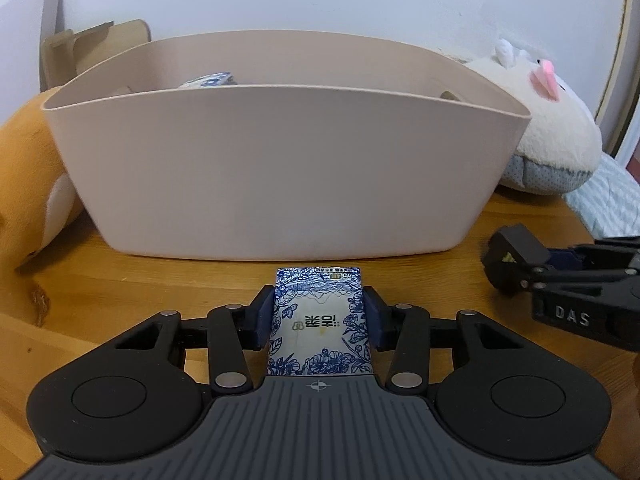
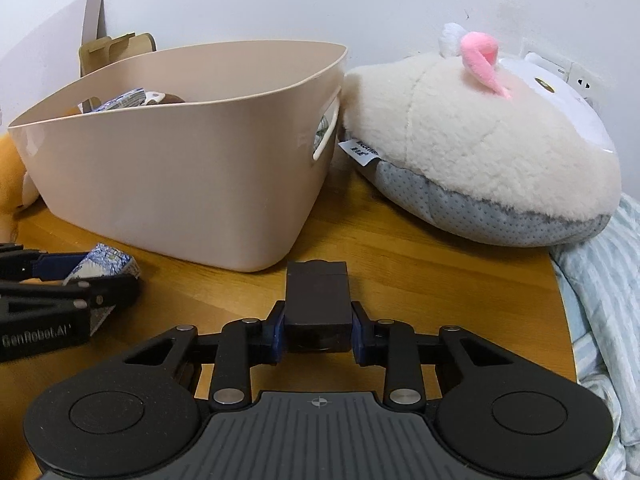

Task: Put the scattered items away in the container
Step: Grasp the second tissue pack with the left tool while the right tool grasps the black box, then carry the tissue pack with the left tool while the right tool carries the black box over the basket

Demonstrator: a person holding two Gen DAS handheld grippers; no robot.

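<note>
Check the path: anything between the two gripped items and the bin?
Only the bin's near wall. The tissue pack in the left gripper and dark box in the right gripper must clear its rim.

White plush toy (image 2: 472,140), orange plush (image 1: 24,184), cardboard (image 1: 92,46)

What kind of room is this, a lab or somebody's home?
Probably a home, perhaps a bedroom: a white plush toy lies on a wooden table beside striped bedding, with a beige storage basket.

Two cartons (image 1: 320,320), two plush toys (image 2: 480,152)
</note>
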